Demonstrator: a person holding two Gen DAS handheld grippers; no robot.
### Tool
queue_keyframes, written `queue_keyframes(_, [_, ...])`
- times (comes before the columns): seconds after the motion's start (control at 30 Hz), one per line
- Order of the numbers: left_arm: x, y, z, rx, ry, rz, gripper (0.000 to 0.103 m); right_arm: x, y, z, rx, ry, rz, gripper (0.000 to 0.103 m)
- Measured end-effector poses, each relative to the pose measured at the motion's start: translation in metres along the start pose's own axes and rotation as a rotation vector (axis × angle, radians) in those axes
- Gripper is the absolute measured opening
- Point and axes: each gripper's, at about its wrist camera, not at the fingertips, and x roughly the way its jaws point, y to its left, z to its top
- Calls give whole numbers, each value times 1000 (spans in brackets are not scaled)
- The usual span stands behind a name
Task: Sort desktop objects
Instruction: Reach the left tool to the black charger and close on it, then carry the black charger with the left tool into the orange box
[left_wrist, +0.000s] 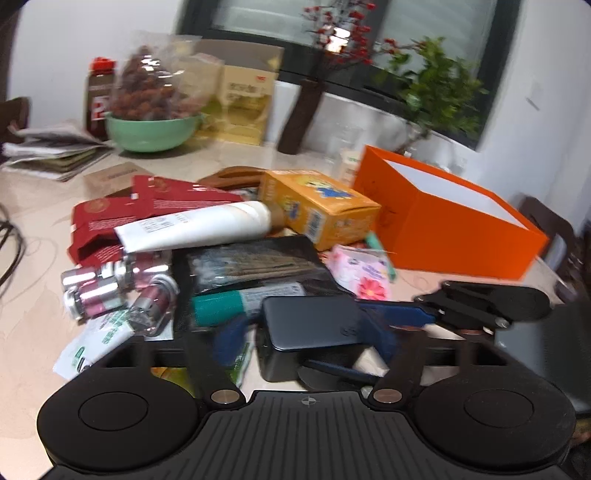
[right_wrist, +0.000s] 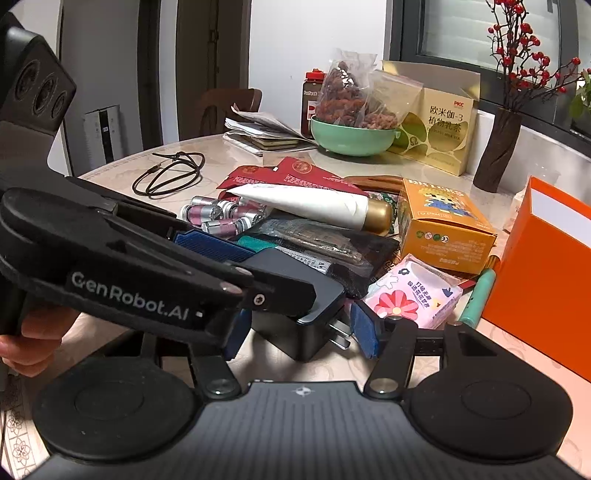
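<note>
A heap of desktop objects lies on the marble table. A dark charger block (left_wrist: 310, 328) (right_wrist: 295, 328) with metal prongs sits at the near edge of the heap. My left gripper (left_wrist: 303, 332) has its blue pads on both sides of the charger. My right gripper (right_wrist: 299, 332) is open around the same charger, prongs facing it. The left gripper also shows in the right wrist view (right_wrist: 207, 258), reaching in from the left. An open orange box (left_wrist: 447, 225) (right_wrist: 543, 266) stands to the right.
The heap holds a white tube (right_wrist: 306, 206), several pink vials (right_wrist: 218, 218), red packets (right_wrist: 284, 173), an orange carton (right_wrist: 443, 225), a pink tissue pack (right_wrist: 413, 291) and a teal pen (right_wrist: 476, 299). A green bowl (right_wrist: 351, 140), a black cable (right_wrist: 170, 177) and a vase (right_wrist: 498, 147) stand behind.
</note>
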Motion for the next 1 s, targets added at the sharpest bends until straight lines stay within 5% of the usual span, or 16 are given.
queue_keyframes(0.13, [4, -2, -2, 12, 16, -49, 72, 2, 0, -4, -25, -4, -3, 69])
queue_keyframes(0.33, [8, -6, -3, -4, 16, -39, 82, 2, -3, -3, -29, -2, 5, 66])
queue_keyframes(0.4, [8, -10, -3, 8, 12, -15, 72, 1, -1, -3, -38, -1, 3, 63])
queue_keyframes(0.7, [-4, -21, -11, -12, 9, -1, 72, -14, 1, -8, -16, 8, 11, 62])
queue_keyframes(1.0, [-43, -63, 1, 30, -76, 14, 71, -65, 3, 4, -24, -63, -17, 60])
